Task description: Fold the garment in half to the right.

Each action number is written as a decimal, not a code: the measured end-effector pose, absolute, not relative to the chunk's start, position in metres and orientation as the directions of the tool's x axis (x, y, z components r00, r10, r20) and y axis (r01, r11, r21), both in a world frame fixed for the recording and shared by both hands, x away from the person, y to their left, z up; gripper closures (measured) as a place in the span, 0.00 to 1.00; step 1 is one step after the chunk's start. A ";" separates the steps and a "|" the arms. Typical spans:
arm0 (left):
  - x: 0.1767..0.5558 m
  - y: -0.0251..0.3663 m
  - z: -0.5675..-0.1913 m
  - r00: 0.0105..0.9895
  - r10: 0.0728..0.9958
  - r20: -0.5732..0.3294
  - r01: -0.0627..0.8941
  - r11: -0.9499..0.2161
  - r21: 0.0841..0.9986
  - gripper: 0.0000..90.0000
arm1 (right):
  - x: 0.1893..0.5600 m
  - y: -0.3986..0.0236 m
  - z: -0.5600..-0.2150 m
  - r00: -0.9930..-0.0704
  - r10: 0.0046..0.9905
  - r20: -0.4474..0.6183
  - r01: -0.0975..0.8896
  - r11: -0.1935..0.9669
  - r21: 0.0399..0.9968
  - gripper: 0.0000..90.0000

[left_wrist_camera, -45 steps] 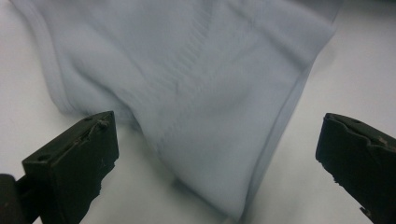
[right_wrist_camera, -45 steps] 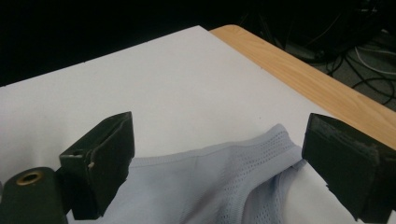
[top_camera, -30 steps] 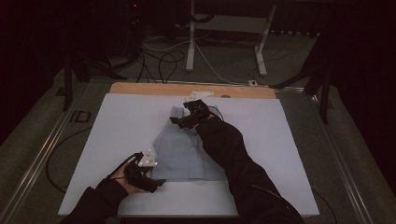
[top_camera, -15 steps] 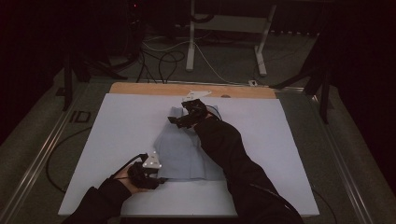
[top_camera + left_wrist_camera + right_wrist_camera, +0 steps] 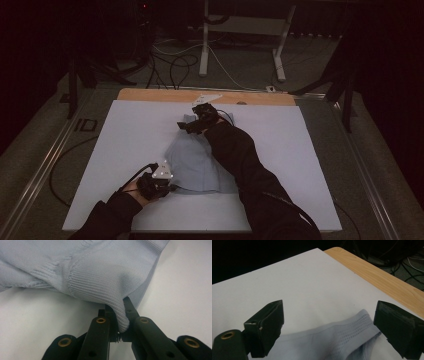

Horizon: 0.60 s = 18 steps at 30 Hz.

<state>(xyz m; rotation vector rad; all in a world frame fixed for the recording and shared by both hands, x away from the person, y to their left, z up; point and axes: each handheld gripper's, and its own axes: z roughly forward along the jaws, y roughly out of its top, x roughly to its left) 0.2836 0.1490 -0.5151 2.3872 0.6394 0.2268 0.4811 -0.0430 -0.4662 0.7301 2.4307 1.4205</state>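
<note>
While the left gripper point(image 5: 120, 322) sits at the near left corner of the pale blue knit garment point(image 5: 200, 160), its fingers point(image 5: 132, 312) have just been closing, and now they're pinched tight on a fold of that corner's edge. So I'd say we're at the grab-the-corners step. The garment lies flat in the middle of the counter point(image 5: 125, 145), on a white sheet.

Over at the far end, the right gripper point(image 5: 329, 330) hovers with its fingers spread wide, one to either side of the ribbed hem with the little holes, not gripping anything yet. Next move probably calls for it to drop down and close on that hem, so both ends can be lifted or folded together.

A bare wooden strip point(image 5: 150, 94) runs along the counter's far edge. Room's pretty dark, with cables point(image 5: 175, 65) on the floor and a white stand point(image 5: 205, 45) behind.
</note>
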 end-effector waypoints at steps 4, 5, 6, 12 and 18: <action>0.283 0.150 -0.515 0.864 0.504 -0.007 0.390 -0.660 0.642 0.98 | 0.488 -0.037 -0.467 -0.840 0.541 0.044 0.309 0.410 0.858 0.10; 0.283 0.150 -0.515 0.863 0.506 -0.010 0.394 -0.660 0.639 0.98 | 0.490 -0.036 -0.467 -0.841 0.539 0.043 0.309 0.414 0.857 0.10; 0.283 0.150 -0.515 0.862 0.507 -0.007 0.394 -0.662 0.638 0.98 | 0.492 -0.034 -0.467 -0.837 0.546 0.049 0.314 0.405 0.859 0.10; 0.281 0.149 -0.515 0.863 0.506 0.002 0.387 -0.663 0.641 0.98 | 0.506 -0.030 -0.469 -0.805 0.590 0.066 0.358 0.394 0.846 0.10; 0.281 0.150 -0.514 0.864 0.503 -0.004 0.387 -0.660 0.644 0.98 | 0.519 -0.025 -0.476 -0.765 0.640 0.073 0.408 0.393 0.824 0.12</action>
